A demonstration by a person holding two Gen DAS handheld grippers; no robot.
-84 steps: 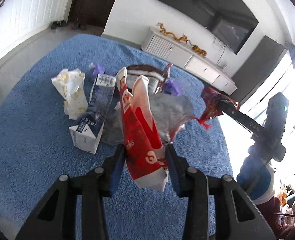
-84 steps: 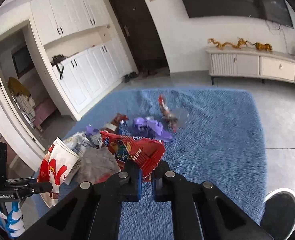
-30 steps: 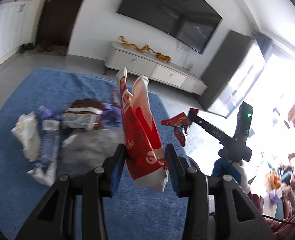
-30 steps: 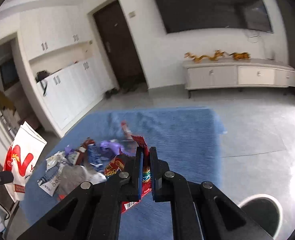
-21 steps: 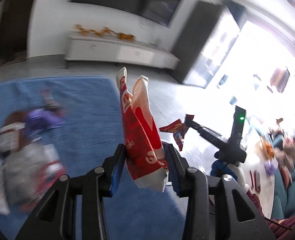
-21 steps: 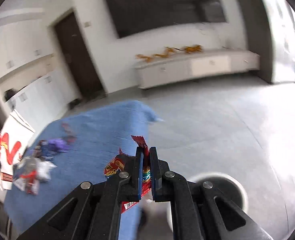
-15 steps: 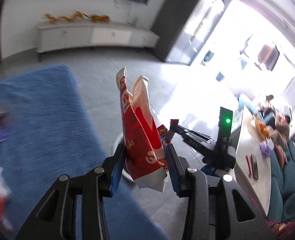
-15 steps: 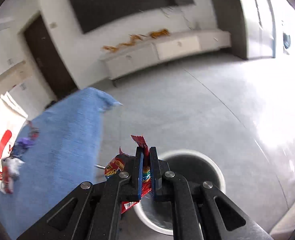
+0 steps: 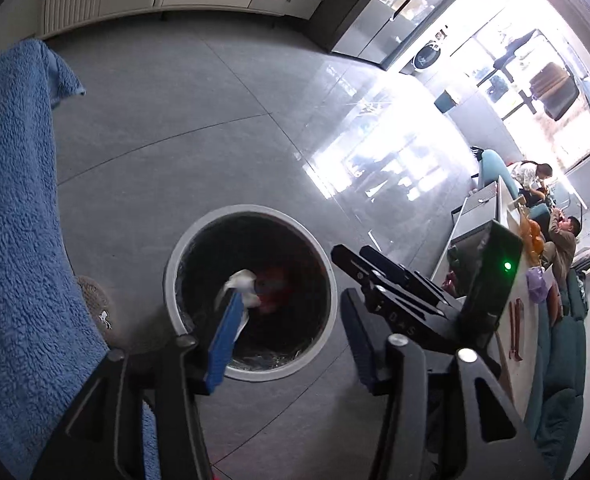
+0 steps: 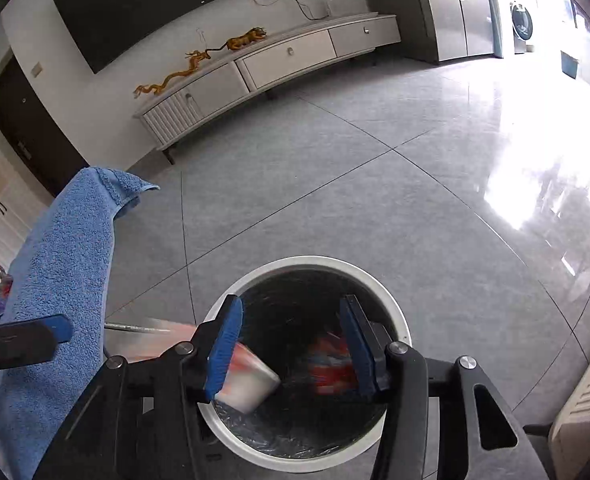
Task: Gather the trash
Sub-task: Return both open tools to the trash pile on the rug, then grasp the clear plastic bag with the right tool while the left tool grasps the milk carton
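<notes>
Both tools sit over the bin (image 10: 391, 292) so drops land inside. Left tool (image 9: 289, 338) & right tool (image 10: 291, 346) are opening, nothing gripped; red-white bag (image 10: 247, 380) and red wrapper (image 10: 329, 368) fall just below the tools.

Each hand-held gripper (image 9: 291, 336) (image 10: 291, 348) is black, with blue pads (image 9: 221, 340), silver screws and triangular cut-outs.

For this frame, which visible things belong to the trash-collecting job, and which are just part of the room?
Part of the job:
- round bin
- red and white packet dropping into it
- red wrapper inside it
- left gripper, jaws opening, nothing between them
- right gripper, jaws opening, nothing between them

Just lying about:
- blue blanket
- TV cabinet
- dragon figures
- television
</notes>
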